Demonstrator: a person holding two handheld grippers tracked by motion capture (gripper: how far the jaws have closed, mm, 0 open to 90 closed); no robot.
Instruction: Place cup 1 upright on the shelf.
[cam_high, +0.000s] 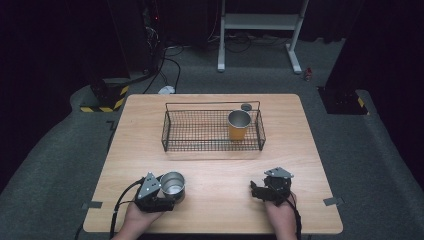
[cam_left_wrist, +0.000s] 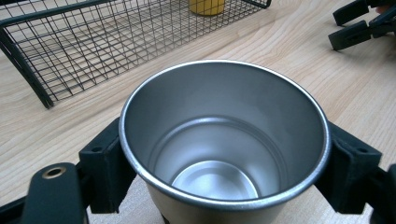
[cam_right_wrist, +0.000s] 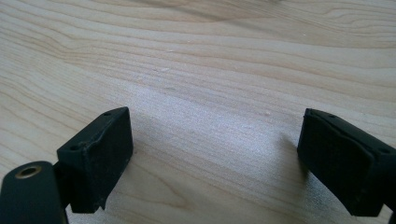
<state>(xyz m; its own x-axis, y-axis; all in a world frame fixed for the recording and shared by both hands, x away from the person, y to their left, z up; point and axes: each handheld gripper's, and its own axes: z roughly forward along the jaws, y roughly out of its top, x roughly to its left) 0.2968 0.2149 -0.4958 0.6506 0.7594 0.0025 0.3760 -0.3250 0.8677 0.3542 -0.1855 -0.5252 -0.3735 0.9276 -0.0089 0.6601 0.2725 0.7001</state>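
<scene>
A steel cup (cam_high: 173, 184) stands upright on the wooden table (cam_high: 225, 172) near its front left. My left gripper (cam_high: 172, 192) is shut on it, one pad pressed on each side of the wall. In the left gripper view the cup (cam_left_wrist: 224, 140) is empty and sits between the black pads (cam_left_wrist: 107, 163). At the front right my right gripper (cam_high: 256, 192) is open, low over bare wood. The right gripper view has nothing between my right gripper's (cam_right_wrist: 215, 158) pads. A yellow cup with a steel inside (cam_high: 239, 125) stands in the right end of a black wire basket (cam_high: 212, 106).
The basket (cam_left_wrist: 70, 46) lies across the middle of the table, beyond both hands. A small dark round object (cam_high: 246, 106) lies just behind the basket. The right gripper (cam_left_wrist: 357, 23) appears far off in the left gripper view. Bare wood stretches between the two grippers.
</scene>
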